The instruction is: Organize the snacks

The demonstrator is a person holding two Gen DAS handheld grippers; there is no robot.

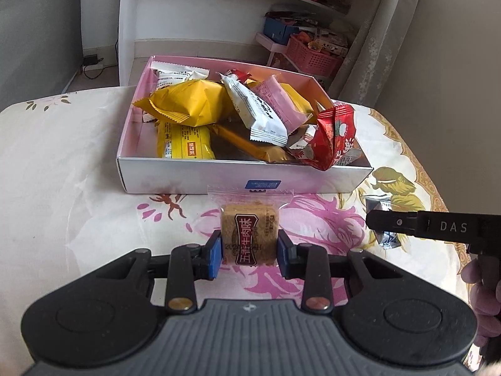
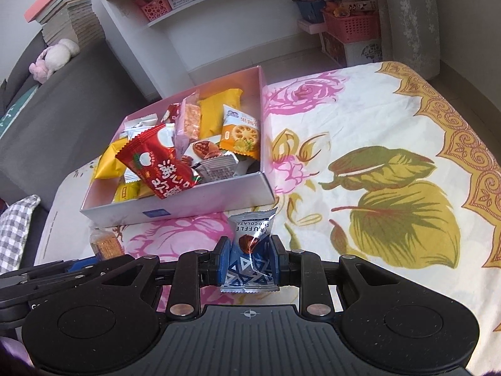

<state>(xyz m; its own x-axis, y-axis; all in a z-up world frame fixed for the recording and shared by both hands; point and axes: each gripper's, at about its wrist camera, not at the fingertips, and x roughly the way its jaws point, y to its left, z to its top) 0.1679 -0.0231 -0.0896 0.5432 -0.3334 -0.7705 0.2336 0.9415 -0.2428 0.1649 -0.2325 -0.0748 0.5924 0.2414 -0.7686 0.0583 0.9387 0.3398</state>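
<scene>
Currently, left to right: left gripper [image 1: 250, 252], blue pads clamped on a brown snack cube [image 1: 249, 235] in clear wrap, held above the flowered cloth [image 1: 78, 188] just before the box. Pink-lined box [image 1: 188, 175], packed with yellow, white and red snack packets. Right gripper [image 2: 249, 261], clamped on a blue chocolate truffle packet [image 2: 250, 250], near the box's front corner.

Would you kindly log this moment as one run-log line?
left gripper: shut on brown clear-wrapped snack block | right gripper: shut on blue foil truffle packet | pink cardboard box: filled, both snacks outside
</scene>
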